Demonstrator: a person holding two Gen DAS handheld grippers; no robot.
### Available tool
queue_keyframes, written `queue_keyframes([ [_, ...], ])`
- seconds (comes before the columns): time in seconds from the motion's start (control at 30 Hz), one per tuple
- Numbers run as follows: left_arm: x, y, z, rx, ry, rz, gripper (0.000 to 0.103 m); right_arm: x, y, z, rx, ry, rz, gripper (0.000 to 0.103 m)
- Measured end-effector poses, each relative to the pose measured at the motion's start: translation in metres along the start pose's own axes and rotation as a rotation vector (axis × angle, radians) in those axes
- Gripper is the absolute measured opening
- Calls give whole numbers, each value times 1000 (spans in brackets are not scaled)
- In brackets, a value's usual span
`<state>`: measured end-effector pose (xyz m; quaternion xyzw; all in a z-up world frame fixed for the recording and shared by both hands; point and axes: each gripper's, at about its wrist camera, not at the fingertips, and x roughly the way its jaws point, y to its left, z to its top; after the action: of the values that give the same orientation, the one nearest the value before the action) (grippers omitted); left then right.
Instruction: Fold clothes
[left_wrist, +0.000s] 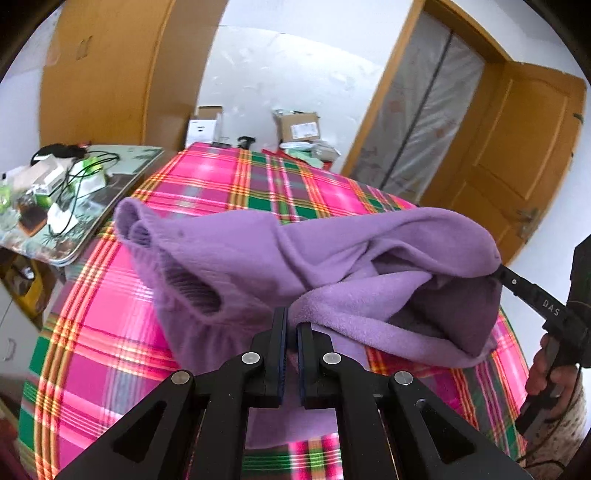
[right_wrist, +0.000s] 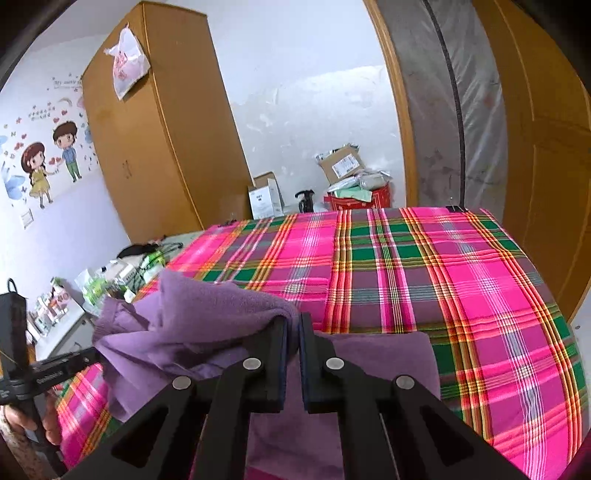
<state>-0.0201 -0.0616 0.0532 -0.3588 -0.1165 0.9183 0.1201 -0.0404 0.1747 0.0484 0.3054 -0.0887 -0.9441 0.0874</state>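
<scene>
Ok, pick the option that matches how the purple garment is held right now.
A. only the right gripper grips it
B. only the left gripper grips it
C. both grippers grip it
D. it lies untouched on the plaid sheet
C: the left gripper and the right gripper each have their fingers closed on the purple garment, lifting part of it off the plaid sheet.

A home bedroom: plaid bedsheet (right_wrist: 424, 266), wooden wardrobe (right_wrist: 155, 147), cartoon wall stickers (right_wrist: 48, 162), boxes (right_wrist: 341, 162) by the door (left_wrist: 517, 155).

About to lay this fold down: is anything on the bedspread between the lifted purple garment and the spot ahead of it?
Nothing visible. Both grippers already clamp the garment, and the plaid bedspread ahead shows bare. The boxes stand beyond its far edge.
</scene>
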Motion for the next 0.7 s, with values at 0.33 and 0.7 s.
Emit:
queue_keyframes([
  [0.33,13,6,-10,6,99,22,8,-15,-16,-18,13,67,63,23],
  [0.7,-27,-33,-6,95,8,-58,8,-24,-7,-69,-161,176,-17,36],
])
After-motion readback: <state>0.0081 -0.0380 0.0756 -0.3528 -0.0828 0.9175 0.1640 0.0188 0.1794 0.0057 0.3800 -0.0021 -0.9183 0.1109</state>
